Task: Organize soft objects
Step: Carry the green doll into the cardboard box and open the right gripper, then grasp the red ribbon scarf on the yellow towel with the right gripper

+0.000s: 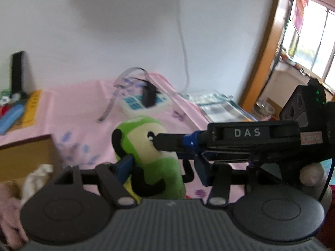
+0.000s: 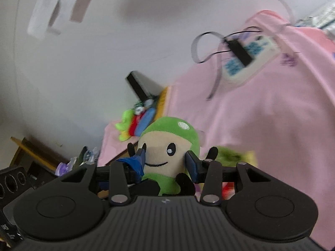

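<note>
Readable text: one label, "DAS", and a cut-off repeat of it.

From my left wrist camera I read white capitals "DAS" on a dark band on the body of the right gripper, which reaches in from the right side of the view. Beside it sits a small pale sticker with handwriting too blurred for me to make out. From my right wrist camera, at the bottom left corner, I get only "AS" on a black part cut by the edge of the view, with smaller print below it that I cannot read. The yellow box carries dark marks along its side, too smeared to tell.
</note>
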